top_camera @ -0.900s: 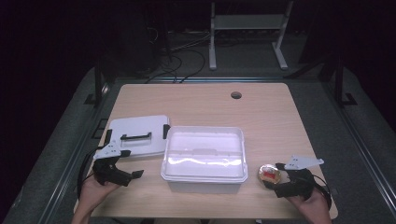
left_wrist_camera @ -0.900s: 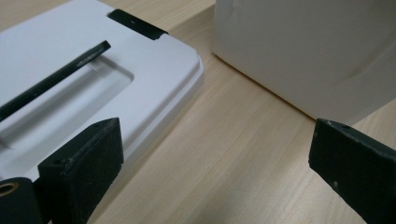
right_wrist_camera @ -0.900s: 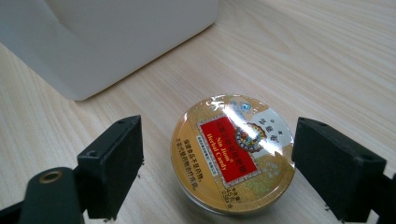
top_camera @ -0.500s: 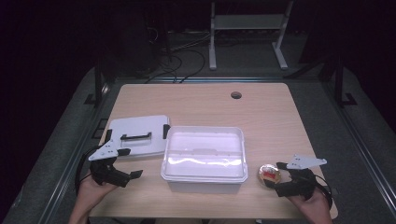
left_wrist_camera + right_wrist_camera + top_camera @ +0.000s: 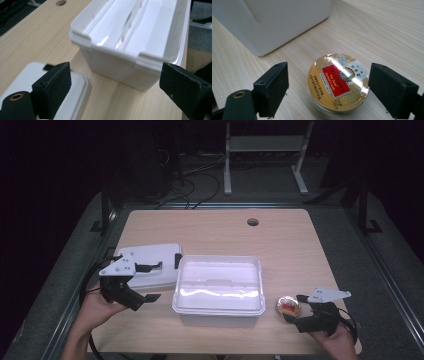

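**Candy tin sits between your right fingers**

Your right gripper (image 5: pixel 328 92) has its fingers spread, the round candy tin (image 5: pixel 338 81) lying flat on the surface between them, untouched. The white storage box (image 5: pixel 218 284) lies just beyond. Your left gripper (image 5: pixel 120 82) is open and empty, farther off.

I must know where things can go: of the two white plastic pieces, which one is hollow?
The white tub at mid-table; its inside shows. The lid on its left lies flat.
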`<action>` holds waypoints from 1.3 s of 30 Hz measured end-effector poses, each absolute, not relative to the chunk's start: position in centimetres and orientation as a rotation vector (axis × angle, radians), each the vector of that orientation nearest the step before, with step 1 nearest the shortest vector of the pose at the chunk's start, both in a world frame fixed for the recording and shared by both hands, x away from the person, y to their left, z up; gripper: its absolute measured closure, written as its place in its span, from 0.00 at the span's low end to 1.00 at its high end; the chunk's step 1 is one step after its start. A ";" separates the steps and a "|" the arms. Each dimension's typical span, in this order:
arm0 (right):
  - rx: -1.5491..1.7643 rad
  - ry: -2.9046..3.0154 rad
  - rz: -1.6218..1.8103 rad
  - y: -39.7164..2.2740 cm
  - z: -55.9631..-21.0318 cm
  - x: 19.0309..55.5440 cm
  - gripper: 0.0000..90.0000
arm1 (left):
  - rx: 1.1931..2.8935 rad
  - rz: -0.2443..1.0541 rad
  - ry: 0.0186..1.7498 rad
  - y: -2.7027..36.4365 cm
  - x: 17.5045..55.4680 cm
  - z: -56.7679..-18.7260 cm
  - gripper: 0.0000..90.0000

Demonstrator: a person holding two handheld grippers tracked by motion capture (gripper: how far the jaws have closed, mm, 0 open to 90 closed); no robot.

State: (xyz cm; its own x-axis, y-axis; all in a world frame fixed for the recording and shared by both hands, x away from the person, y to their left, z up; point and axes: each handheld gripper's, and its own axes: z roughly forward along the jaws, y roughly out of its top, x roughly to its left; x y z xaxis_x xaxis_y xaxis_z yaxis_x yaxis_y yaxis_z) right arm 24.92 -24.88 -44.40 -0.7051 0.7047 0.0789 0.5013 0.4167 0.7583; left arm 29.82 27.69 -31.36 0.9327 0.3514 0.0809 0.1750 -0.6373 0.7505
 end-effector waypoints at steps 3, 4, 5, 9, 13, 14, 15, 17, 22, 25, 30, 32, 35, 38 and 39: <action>1.056 2.417 1.166 -24.9 -44.3 24.9 0.18 | 2.319 0.263 0.320 26.2 30.5 -30.1 0.12; 1.056 2.416 1.165 -24.9 -44.3 24.9 0.18 | 2.319 0.263 0.320 26.2 30.5 -30.1 0.12; 1.054 2.416 1.161 -24.9 -44.3 24.9 0.18 | 2.328 0.251 0.299 25.6 30.8 -29.7 0.14; 1.060 2.423 1.148 -24.9 -44.4 24.9 0.18 | 2.397 0.216 0.235 23.2 31.9 -28.7 0.15; 1.065 2.423 1.146 -24.9 -44.5 24.7 0.18 | 2.471 0.163 0.147 20.0 33.1 -28.3 0.21; 1.065 2.423 1.146 -24.9 -44.5 24.7 0.18 | 2.471 0.163 0.147 20.0 33.1 -28.3 0.23; 1.072 2.421 1.144 -25.0 -44.5 24.5 0.18 | 2.497 0.128 0.123 18.7 33.7 -28.2 0.24; 1.072 2.420 1.146 -25.0 -44.5 24.5 0.18 | 2.504 0.113 0.105 18.1 33.9 -28.1 0.27; 1.065 2.427 1.148 -24.9 -44.5 24.7 0.18 | 2.600 0.056 0.081 14.8 34.9 -28.4 0.37; 1.063 2.430 1.150 -24.9 -44.5 24.8 0.18 | 2.639 0.017 0.047 13.5 35.1 -28.7 0.44; 1.056 2.430 1.162 -24.7 -44.5 24.9 0.17 | 2.684 -0.015 -0.031 12.0 35.2 -28.9 0.54; 1.050 2.435 1.164 -24.6 -44.6 25.0 0.17 | 2.697 -0.022 -0.053 11.5 35.2 -29.0 0.56; 1.042 2.443 1.160 -24.5 -44.5 25.1 0.17 | 2.719 -0.034 -0.064 10.9 35.4 -29.2 0.61; 1.032 2.446 1.160 -24.4 -44.5 25.0 0.17 | 2.748 -0.052 -0.060 10.4 35.6 -29.8 0.65; 1.032 2.446 1.158 -24.4 -44.5 25.0 0.17 | 2.756 -0.057 -0.065 10.2 35.7 -29.9 0.66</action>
State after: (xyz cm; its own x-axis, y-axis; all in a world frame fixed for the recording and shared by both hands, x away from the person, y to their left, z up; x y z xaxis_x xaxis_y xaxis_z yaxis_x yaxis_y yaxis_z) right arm 25.01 -24.38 -44.51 -0.7200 0.6897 0.0763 0.4960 0.4347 0.7516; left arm 35.72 10.18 -29.89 0.9981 -0.0532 -0.0311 -0.0377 -0.9259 0.3759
